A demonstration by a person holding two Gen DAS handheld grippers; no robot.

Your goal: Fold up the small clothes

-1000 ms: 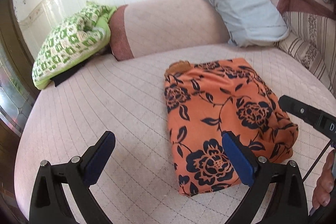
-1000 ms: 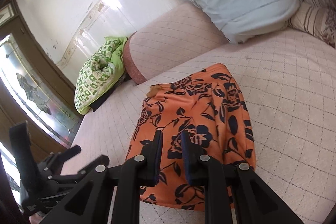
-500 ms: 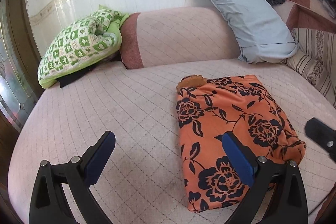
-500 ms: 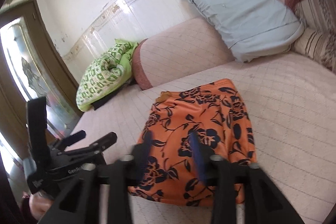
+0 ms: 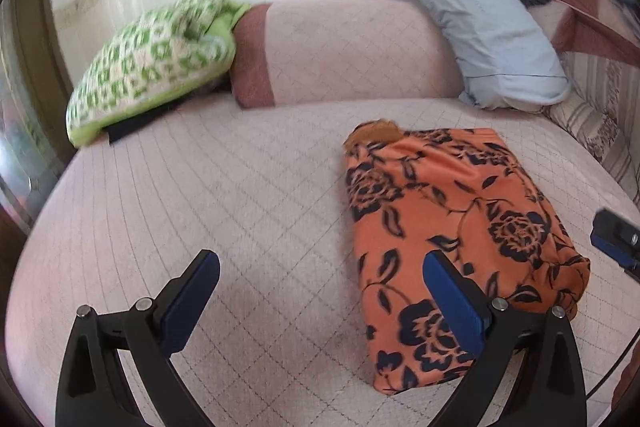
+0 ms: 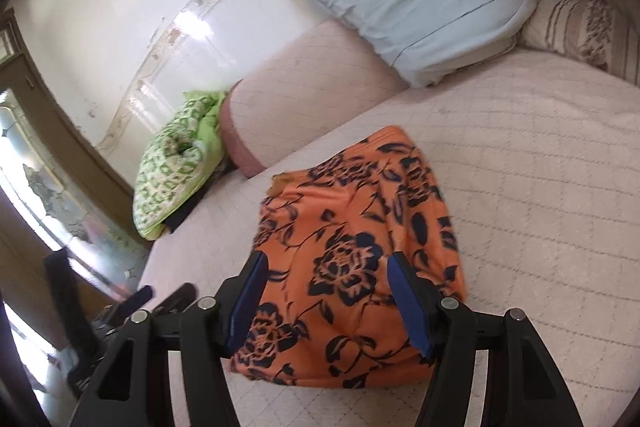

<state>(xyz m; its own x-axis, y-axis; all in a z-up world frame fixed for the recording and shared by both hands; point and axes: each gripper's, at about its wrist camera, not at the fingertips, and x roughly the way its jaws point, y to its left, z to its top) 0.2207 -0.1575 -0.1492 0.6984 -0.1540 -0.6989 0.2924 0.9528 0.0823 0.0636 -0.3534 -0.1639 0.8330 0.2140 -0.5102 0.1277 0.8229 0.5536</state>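
A folded orange cloth with dark blue flowers (image 5: 452, 227) lies flat on the pink quilted bed, also shown in the right wrist view (image 6: 352, 267). My left gripper (image 5: 320, 291) is open and empty, above the bed just left of the cloth, its right finger over the cloth's near edge. My right gripper (image 6: 326, 299) is open and empty, held over the near end of the cloth. Its tip shows at the right edge of the left wrist view (image 5: 616, 239).
A pink bolster (image 5: 340, 55) lies along the wall at the back. A green checked pillow (image 5: 152, 67) is at the back left, a pale blue pillow (image 5: 480, 19) at the back right, a striped cushion (image 6: 580, 27) beside it. Bare bed surface (image 5: 220, 187) lies left of the cloth.
My right gripper has opened from shut and let go of the cloth, which now lies flat. Both grippers have drawn back a little from the cloth.
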